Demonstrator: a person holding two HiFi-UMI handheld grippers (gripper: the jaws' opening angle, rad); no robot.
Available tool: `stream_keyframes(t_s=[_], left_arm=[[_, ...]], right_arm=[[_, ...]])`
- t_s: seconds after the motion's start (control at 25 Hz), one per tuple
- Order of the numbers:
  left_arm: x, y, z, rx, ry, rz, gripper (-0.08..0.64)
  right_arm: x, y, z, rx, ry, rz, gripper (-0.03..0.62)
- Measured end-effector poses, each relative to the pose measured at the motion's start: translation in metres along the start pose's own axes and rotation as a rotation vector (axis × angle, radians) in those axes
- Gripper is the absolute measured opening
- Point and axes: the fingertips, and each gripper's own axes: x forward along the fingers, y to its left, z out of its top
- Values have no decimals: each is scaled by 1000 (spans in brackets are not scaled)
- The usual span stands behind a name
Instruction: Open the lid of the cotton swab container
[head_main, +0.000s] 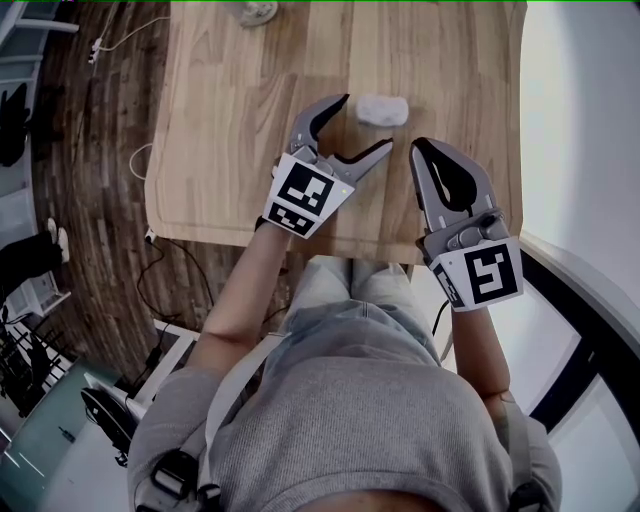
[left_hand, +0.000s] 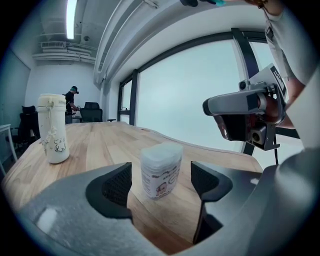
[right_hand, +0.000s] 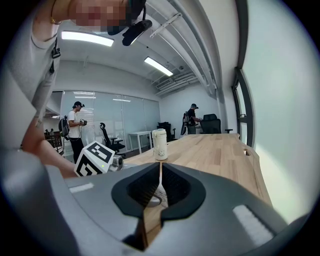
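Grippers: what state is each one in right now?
Left gripper: open, cotton swab container between jaws, untouched.
Right gripper: shut, empty.

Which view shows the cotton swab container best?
Left gripper view: the cotton swab container stands upright, lid on, label visible, between the open jaws of the left gripper. Head view shows only a pale blob from above, past those jaws. Right gripper view: not discernible past the shut jaws of the right gripper.
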Motion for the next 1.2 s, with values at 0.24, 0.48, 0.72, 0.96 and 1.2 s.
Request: stream_keyframes(t_s=[0.24, 0.48, 0.72, 0.96, 1.2], left_arm=[[9, -1, -3, 20, 21, -19, 368], [14, 3, -5, 33, 31, -23, 368], [20, 2, -7, 45, 35, -36, 368], [25, 0, -11, 60, 49, -65, 368], [30, -1, -9, 87, 53, -94, 368]], right_arm=[[-1, -3, -6, 17, 16, 5, 12], [-3, -5, -5, 16, 3, 3, 11], [-4, -8, -3, 16, 1, -7, 11], [-2, -9, -3, 15, 4, -12, 11], [-2, -9, -4, 29, 2, -20, 11]])
